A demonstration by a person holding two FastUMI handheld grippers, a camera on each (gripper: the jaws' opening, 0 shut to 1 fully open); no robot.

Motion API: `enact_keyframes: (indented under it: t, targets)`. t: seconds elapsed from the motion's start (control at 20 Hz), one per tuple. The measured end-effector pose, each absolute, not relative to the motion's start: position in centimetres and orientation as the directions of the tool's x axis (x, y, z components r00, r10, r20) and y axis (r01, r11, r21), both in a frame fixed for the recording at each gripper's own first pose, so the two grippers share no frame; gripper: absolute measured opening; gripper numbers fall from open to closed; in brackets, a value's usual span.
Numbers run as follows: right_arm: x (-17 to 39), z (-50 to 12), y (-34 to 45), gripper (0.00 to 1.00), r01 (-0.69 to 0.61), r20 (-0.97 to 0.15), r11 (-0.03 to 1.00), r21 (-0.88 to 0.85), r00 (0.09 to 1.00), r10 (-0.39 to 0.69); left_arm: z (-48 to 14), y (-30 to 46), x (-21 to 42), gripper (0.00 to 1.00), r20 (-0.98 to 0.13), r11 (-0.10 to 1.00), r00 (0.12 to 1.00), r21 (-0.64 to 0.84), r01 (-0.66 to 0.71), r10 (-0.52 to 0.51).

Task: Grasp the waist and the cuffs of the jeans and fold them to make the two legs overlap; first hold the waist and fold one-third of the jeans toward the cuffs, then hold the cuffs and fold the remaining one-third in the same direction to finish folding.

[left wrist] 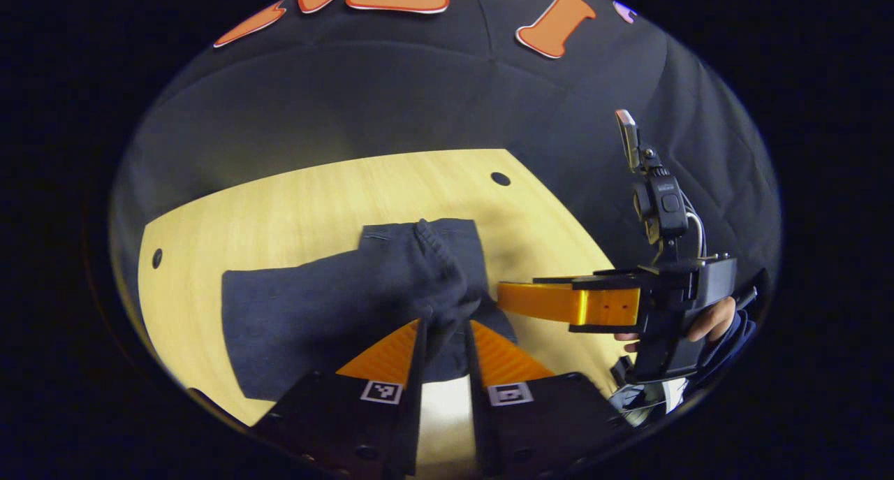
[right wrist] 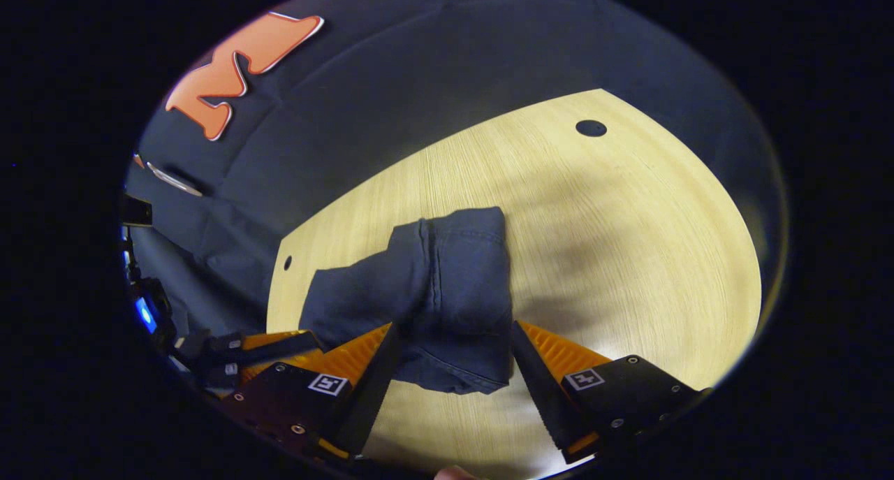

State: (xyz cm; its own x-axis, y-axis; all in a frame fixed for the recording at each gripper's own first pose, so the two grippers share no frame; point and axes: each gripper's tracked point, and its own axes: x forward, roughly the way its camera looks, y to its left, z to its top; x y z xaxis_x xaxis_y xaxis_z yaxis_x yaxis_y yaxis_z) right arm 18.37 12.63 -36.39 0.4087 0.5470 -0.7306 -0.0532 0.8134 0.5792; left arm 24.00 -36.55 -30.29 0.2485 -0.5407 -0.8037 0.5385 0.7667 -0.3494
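The jeans (left wrist: 328, 305) lie partly folded on the desk (left wrist: 293, 193). Left gripper (left wrist: 445, 330) jaws pinch a raised denim fold; right gripper (right wrist: 454, 354) jaws gape. Denim looks limp, thick; grasp hems.

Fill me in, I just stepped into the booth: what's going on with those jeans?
A person is folding dark jeans on a wooden table with two handheld grippers. The left gripper has its fingers pinched on a raised fold of denim near the front edge. The right gripper sits with fingers spread wide on either side of the jeans' end, not clamping. The jeans are already partly folded, one end doubled over.
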Motion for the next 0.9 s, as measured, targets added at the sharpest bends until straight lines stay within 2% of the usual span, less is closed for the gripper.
enact_keyframes:
  t: [0.15, 0.2, 0.3, 0.35, 0.5, 0.55, 0.75, 0.9]
  targets:
    - [19.7, -34.3, 11.7, 0.98, -0.086, -0.698, 0.843, 0.531, 0.520, 0.493, -29.6, -35.1, 25.3, 0.83, -0.791, 0.792, 0.341, -0.274, 0.546, -0.509]
    - [19.9, -33.4, 11.2, 0.98, -0.099, -0.686, 0.854, 0.510, 0.553, 0.474, -29.1, -34.5, 25.9, 0.82, -0.783, 0.805, 0.371, -0.261, 0.533, -0.500]
    - [20.2, -31.3, 10.6, 0.98, -0.127, -0.648, 0.872, 0.473, 0.621, 0.441, -26.9, -32.6, 26.7, 0.90, -0.761, 0.838, 0.446, -0.228, 0.495, -0.471]
    - [20.4, -30.2, 10.2, 0.98, -0.140, -0.622, 0.880, 0.453, 0.658, 0.425, -25.9, -31.6, 27.5, 0.90, -0.743, 0.856, 0.493, -0.205, 0.475, -0.452]
    - [21.1, -25.0, 9.6, 0.98, -0.203, -0.478, 0.911, 0.359, 0.798, 0.366, -22.6, -28.0, 28.9, 0.91, -0.675, 0.903, 0.629, -0.133, 0.409, -0.385]
    - [21.2, -23.3, 9.6, 0.98, -0.223, -0.436, 0.918, 0.327, 0.827, 0.356, -21.3, -26.8, 29.1, 0.97, -0.651, 0.918, 0.670, -0.111, 0.380, -0.356]
    - [19.4, -18.0, 10.9, 0.97, -0.316, -0.287, 0.918, 0.238, 0.880, 0.378, -16.6, -24.1, 28.0, 0.99, -0.530, 0.960, 0.811, -0.021, 0.280, -0.248]
    - [17.2, -15.5, 12.6, 0.98, -0.357, -0.246, 0.905, 0.232, 0.878, 0.410, -14.8, -25.5, 27.4, 0.99, -0.445, 0.967, 0.866, 0.004, 0.256, -0.227]
